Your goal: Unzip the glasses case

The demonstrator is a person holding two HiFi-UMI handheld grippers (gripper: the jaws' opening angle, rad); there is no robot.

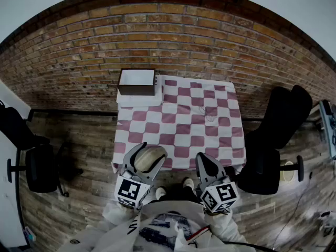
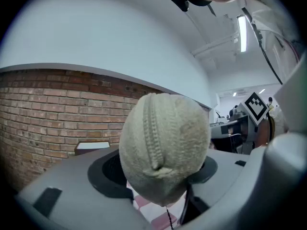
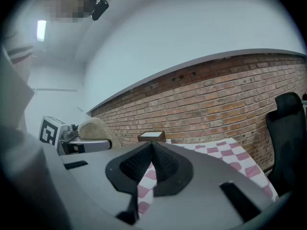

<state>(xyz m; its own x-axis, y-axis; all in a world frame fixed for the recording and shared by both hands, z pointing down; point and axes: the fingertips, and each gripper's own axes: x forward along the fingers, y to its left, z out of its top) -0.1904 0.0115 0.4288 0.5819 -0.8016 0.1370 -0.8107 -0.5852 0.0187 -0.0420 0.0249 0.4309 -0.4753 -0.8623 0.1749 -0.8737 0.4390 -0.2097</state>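
The left gripper (image 1: 149,154) is clamped on the glasses case (image 2: 163,147), a beige fuzzy pouch standing on end between its jaws, with the zip seam (image 2: 154,128) facing back along the gripper. It sits over the near left corner of the table (image 1: 178,96), which is covered in a red-and-white checked cloth. The right gripper (image 1: 205,159), just beside it at the near edge, has its jaws pressed together on nothing. Open cloth stretches ahead of both. Ahead of the left gripper, at the far corner, stands a brown box (image 1: 137,82) with its white inside showing. A black chair (image 1: 278,135) stands close to the right of the right gripper. Another chair (image 1: 31,156) stands well to the left. A brick wall (image 1: 157,35) lies beyond.
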